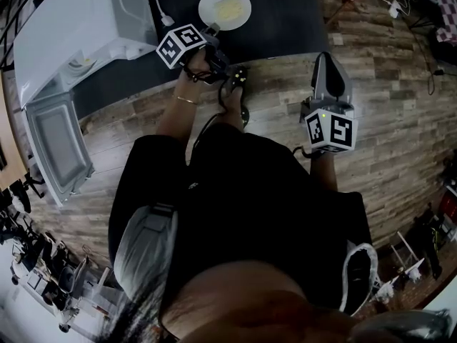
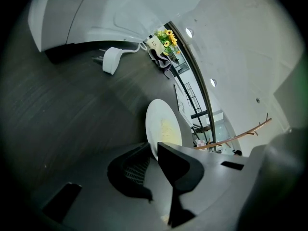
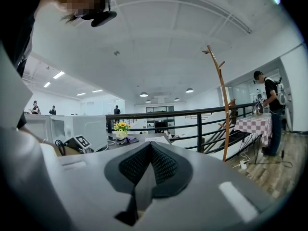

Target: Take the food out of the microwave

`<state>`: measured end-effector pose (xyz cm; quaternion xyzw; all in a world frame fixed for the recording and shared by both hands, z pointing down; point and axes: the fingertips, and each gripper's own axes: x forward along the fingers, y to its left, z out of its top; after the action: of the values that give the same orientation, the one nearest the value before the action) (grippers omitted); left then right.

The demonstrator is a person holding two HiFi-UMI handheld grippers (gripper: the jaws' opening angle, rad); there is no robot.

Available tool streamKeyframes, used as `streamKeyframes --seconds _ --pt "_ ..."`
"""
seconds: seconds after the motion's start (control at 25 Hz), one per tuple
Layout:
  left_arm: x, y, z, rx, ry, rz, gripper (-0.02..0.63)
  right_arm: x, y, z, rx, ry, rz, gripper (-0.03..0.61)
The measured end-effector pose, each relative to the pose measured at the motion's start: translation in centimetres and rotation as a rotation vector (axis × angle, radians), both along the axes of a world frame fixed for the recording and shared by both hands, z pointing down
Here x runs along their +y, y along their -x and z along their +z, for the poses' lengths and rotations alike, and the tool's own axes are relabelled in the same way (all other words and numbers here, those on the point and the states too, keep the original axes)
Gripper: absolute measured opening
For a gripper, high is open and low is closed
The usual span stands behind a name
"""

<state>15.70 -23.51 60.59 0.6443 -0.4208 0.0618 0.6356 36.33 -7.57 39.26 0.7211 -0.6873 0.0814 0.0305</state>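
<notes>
The plate [image 1: 224,8] of pale yellow food [image 1: 230,7] lies flat and face up on the dark table [image 1: 285,13], outside the microwave [image 1: 78,27] and to its right in the head view. The plate is round, so I read no long axis or heading. My left gripper [image 1: 213,28] has its jaws nearly together, pinching the plate's near rim, which passes between them in the left gripper view. The microwave door [image 1: 53,145] hangs open. My right gripper [image 1: 325,57] is held over the wooden floor [image 1: 400,98], well apart from the plate, with its jaws pressed together on nothing.
</notes>
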Motion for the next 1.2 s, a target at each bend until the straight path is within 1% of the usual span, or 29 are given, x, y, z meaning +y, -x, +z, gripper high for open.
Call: streamKeyframes --seconds 0.28,0.56,0.64,0.72,0.76,1.0,1.2 --pt "0.2 1.0 0.0 -0.069 0.001 -0.011 0.039 0.5 0.7 -0.2 -0.004 -0.01 0.0 0.001" --pt "0.5 1.7 -0.1 -0.101 -0.025 0.0 0.044 0.9 1.5 -0.1 -0.002 -0.018 -0.013 0.002" --pt "0.5 2.0 -0.1 -0.095 -0.028 -0.001 0.057 0.9 1.7 -0.2 -0.002 -0.022 -0.015 0.002" --pt "0.4 2.0 -0.3 -0.082 -0.037 -0.002 0.089 0.9 1.7 -0.4 0.0 -0.019 -0.012 0.002" --pt "0.3 2.0 -0.5 -0.079 -0.042 -0.001 0.095 0.9 1.7 -0.5 0.0 -0.018 -0.011 0.002" --pt "1.1 2.7 -0.5 -0.065 -0.034 -0.007 0.095 1.1 2.1 -0.3 0.002 -0.018 -0.019 0.002" --pt "2.1 2.5 -1.6 -0.054 -0.065 0.026 0.094 1.2 2.5 -0.7 0.005 -0.03 -0.034 0.002"
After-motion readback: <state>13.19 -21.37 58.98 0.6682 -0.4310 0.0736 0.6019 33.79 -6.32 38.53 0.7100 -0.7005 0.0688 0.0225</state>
